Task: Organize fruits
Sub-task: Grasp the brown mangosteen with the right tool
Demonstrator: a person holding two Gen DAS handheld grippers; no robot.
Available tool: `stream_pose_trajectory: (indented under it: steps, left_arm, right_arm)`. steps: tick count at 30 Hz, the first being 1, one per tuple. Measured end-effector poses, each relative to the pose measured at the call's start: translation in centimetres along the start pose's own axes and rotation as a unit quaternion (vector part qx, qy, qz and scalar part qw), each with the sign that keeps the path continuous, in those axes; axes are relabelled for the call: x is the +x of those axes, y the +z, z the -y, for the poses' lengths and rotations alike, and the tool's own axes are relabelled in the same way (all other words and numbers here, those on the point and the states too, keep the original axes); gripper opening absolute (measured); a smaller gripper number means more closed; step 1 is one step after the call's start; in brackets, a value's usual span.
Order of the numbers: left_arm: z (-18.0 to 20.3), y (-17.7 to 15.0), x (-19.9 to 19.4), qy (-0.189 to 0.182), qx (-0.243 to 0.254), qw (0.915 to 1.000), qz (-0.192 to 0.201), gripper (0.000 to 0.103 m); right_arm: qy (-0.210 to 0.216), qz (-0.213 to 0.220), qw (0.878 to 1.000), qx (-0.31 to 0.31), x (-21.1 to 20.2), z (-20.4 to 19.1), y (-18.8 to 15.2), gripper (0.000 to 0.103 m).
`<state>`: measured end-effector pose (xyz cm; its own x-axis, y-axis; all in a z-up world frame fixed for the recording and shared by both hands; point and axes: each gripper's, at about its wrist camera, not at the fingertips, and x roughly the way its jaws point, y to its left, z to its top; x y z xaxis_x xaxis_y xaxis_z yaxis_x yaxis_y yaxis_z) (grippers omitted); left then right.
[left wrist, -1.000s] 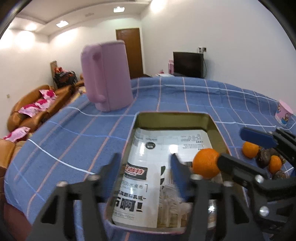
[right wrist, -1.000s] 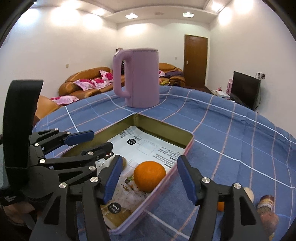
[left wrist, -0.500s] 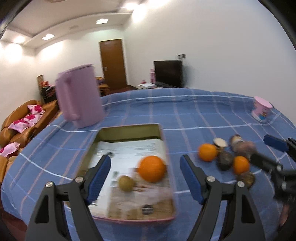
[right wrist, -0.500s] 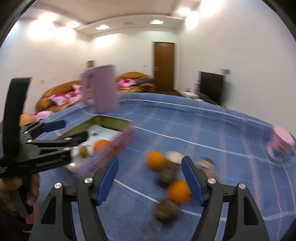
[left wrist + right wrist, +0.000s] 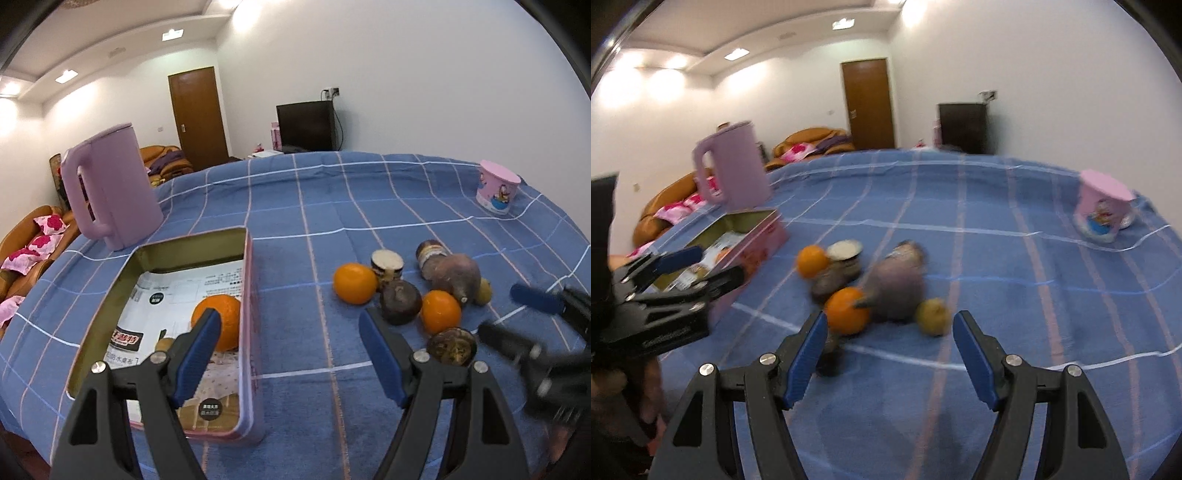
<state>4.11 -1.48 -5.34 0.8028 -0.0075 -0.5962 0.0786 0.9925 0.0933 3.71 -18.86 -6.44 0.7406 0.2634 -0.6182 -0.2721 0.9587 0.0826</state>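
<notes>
1. Both views have swung right since a second ago, from the tin to the loose fruit; an orange that sat between the right gripper's jaws then now lies in the tin. Both grippers' jaws have just been opening, with nothing between them.
2. Left wrist view: left gripper (image 5: 290, 354) is open and empty, above the blue checked desk (image 5: 369, 199).
3. Same view: tin (image 5: 248, 295) lies at lower left, lined with printed paper, holding one orange (image 5: 227, 314) against its right wall and a small brownish fruit (image 5: 164, 343) partly hidden behind the left finger.
4. Same view: fruit pile (image 5: 410, 291) sits on the cloth, apart from the tin: two oranges, dark round fruits, a purplish fruit, one cut half.
5. Same view: kettle (image 5: 110, 192) stands behind the tin; pink cup (image 5: 496, 192) at far right; right gripper (image 5: 517, 321) enters at right edge, blurred.
6. Right wrist view, blurred: right gripper (image 5: 888, 354) is open and empty, near the pile (image 5: 871, 284); an orange (image 5: 847, 310) lies just beyond its left finger, a yellowish fruit (image 5: 934, 315) to the right.
7. Same view: tin (image 5: 764, 236) and left gripper (image 5: 690, 269) at left.
</notes>
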Motion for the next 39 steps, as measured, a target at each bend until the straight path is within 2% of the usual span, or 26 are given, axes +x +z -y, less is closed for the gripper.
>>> stream_pose_trajectory:
  steps: [5, 8, 11, 14, 18, 23, 27, 31, 35, 39]
  left_arm:
    - [-0.2, -0.1, 0.0, 0.000, -0.004, 1.0000, 0.001, 0.079]
    - [0.0, -0.1, 0.1, -0.002, -0.002, 1.0000, -0.002, 0.079]
    - [0.1, -0.1, 0.0, -0.004, -0.001, 1.0000, -0.002, 0.079]
    - [0.2, -0.1, -0.1, -0.007, -0.001, 1.0000, 0.000, 0.079]
    - [0.9, -0.1, -0.1, -0.019, 0.004, 0.9998, -0.002, 0.079]
    - [2.7, 0.1, 0.1, -0.042, 0.017, 0.9989, -0.009, 0.078]
    - [4.9, 0.1, 0.6, -0.069, 0.031, 0.9968, -0.024, 0.067]
    - [6.7, 0.2, 1.1, -0.087, 0.044, 0.9946, -0.035, 0.063]
    - [7.7, 0.3, 1.9, -0.105, 0.047, 0.9919, -0.053, 0.055]
    - [8.4, 0.3, 2.3, -0.112, 0.049, 0.9907, -0.059, 0.054]
  right_arm:
    - [0.021, -0.027, 0.999, -0.011, 1.7, -2.1, -0.2, 0.071]
    - [0.025, -0.047, 0.998, -0.015, 2.6, -2.6, -0.2, 0.066]
    - [0.033, -0.071, 0.997, -0.018, 3.7, -2.7, -0.3, 0.052]
    - [0.049, -0.077, 0.996, -0.023, 3.9, -2.9, -0.4, 0.037]
    - [0.043, -0.045, 0.998, -0.019, 2.7, -2.5, -0.4, 0.036]
    - [-0.004, -0.008, 1.000, 0.016, 0.5, 0.7, -0.4, 0.036]
    - [-0.033, 0.001, 0.998, 0.048, 0.0, 3.6, -0.3, 0.036]
    - [-0.052, 0.005, 0.997, 0.058, -0.2, 4.9, 0.1, 0.036]
    - [-0.038, -0.010, 0.997, 0.070, 0.2, 5.6, -0.2, 0.036]
    - [-0.029, -0.008, 0.996, 0.080, 0.1, 5.9, -0.2, 0.036]
